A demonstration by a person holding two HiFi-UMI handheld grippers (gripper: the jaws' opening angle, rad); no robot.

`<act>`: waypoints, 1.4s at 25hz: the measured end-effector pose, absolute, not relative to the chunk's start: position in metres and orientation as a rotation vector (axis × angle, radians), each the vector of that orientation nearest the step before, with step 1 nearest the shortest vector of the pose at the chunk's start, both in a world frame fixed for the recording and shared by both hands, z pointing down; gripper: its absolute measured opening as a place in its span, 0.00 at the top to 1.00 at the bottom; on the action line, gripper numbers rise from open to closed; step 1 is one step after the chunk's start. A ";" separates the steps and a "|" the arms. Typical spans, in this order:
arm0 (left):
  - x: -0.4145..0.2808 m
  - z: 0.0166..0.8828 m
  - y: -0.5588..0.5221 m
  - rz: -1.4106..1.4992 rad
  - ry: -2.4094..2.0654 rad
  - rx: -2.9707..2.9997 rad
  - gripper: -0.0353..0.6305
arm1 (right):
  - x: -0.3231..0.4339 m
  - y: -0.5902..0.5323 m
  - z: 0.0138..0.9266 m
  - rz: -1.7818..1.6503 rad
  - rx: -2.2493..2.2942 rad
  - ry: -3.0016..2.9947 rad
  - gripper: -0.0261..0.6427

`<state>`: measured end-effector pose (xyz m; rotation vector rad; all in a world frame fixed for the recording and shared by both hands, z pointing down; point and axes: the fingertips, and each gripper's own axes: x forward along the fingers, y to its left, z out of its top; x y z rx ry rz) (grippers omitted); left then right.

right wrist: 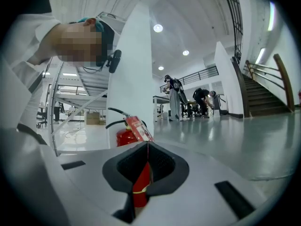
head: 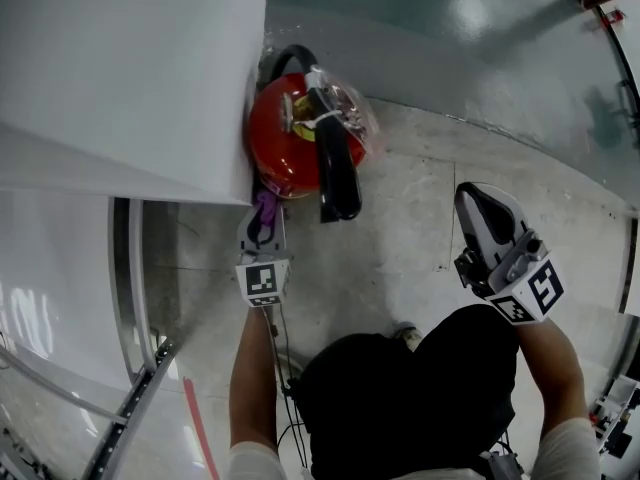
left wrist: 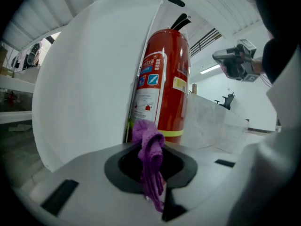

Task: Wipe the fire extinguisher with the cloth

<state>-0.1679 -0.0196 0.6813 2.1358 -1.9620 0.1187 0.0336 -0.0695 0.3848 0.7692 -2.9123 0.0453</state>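
Note:
A red fire extinguisher [head: 290,133] with a black handle and hose stands on the floor against a white pillar [head: 150,68]. A plastic wrap and a tag sit round its top. My left gripper [head: 266,203] is shut on a purple cloth [head: 266,213], and the cloth is close to the cylinder's lower side. In the left gripper view the cloth [left wrist: 146,132] bunches between the jaws of the left gripper [left wrist: 148,147], just before the extinguisher's [left wrist: 162,84] yellow band. My right gripper [head: 472,200] hangs shut and empty to the right, apart from the extinguisher [right wrist: 126,136].
A metal frame [head: 135,268] runs along the floor left of the pillar. The person's dark trousers [head: 400,398] fill the lower middle. In the right gripper view, people [right wrist: 175,98] stand far off at tables, and a staircase [right wrist: 263,93] rises at right.

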 end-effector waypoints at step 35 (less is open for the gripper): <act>-0.161 0.720 -0.016 0.148 -1.895 2.073 0.86 | -0.077 -0.022 0.580 0.238 0.250 -2.704 0.94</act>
